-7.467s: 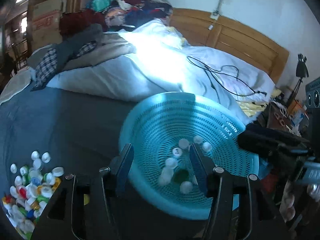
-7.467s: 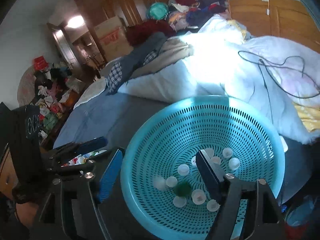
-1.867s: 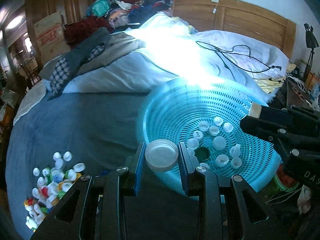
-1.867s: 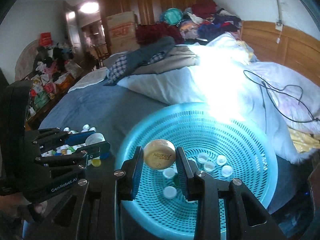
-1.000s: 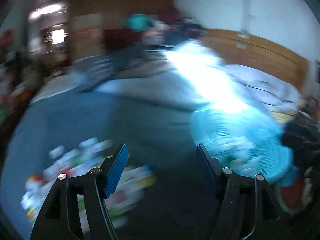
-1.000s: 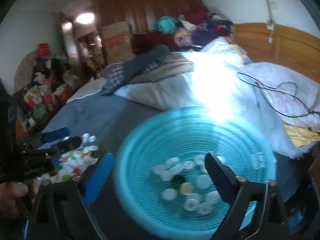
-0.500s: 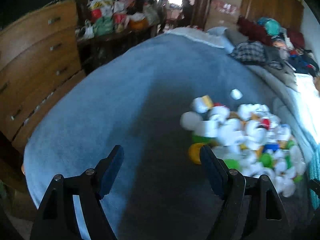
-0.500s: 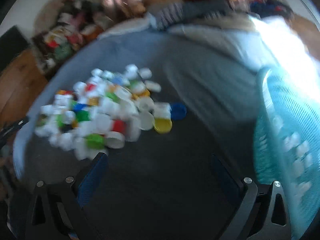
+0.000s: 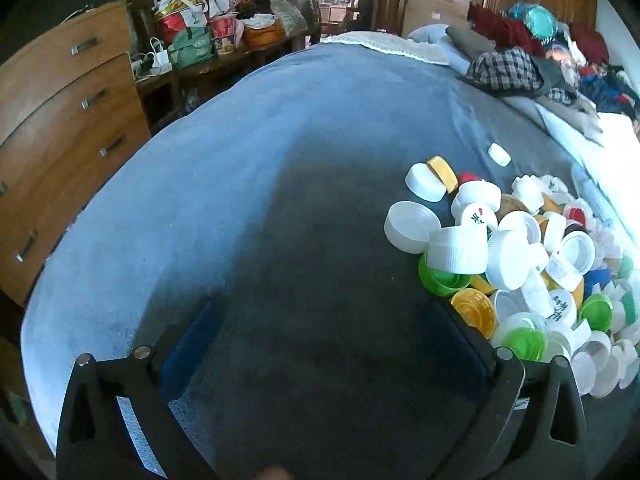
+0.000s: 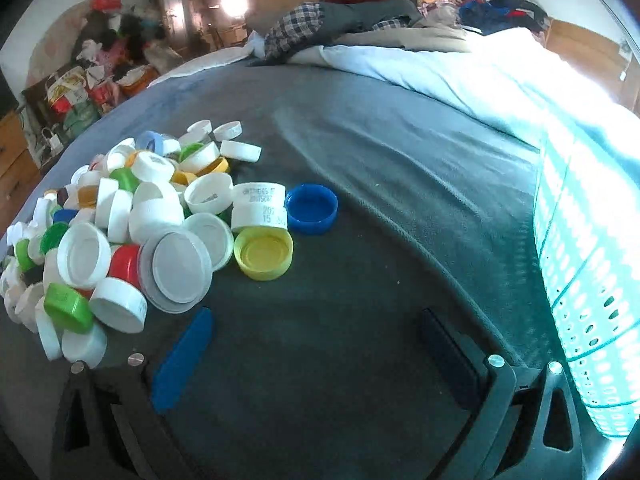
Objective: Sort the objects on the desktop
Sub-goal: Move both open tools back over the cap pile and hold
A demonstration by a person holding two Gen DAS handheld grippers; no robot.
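A heap of bottle caps (image 9: 516, 256), mostly white with green, yellow and red ones, lies on the grey-blue bed cover at the right of the left wrist view. My left gripper (image 9: 320, 324) hangs just left of the heap, its jaws opening wide over bare cover, nothing between them. In the right wrist view the same heap of caps (image 10: 132, 216) sits at the left, with a yellow cap (image 10: 263, 253) and a blue cap (image 10: 312, 208) at its near edge. My right gripper (image 10: 316, 340) stands open below them, empty. The turquoise perforated basket (image 10: 588, 264) rises at the right edge.
A wooden chest of drawers (image 9: 60, 128) stands off the bed's left side, with bags and clutter behind it. A white duvet (image 10: 480, 80) and piled clothes (image 10: 360, 20) lie at the far end of the bed.
Both grippers have let go of their caps over the basket, swung left and down to the heap, and stand wider open. In the last half second both views drew slightly closer to the caps.
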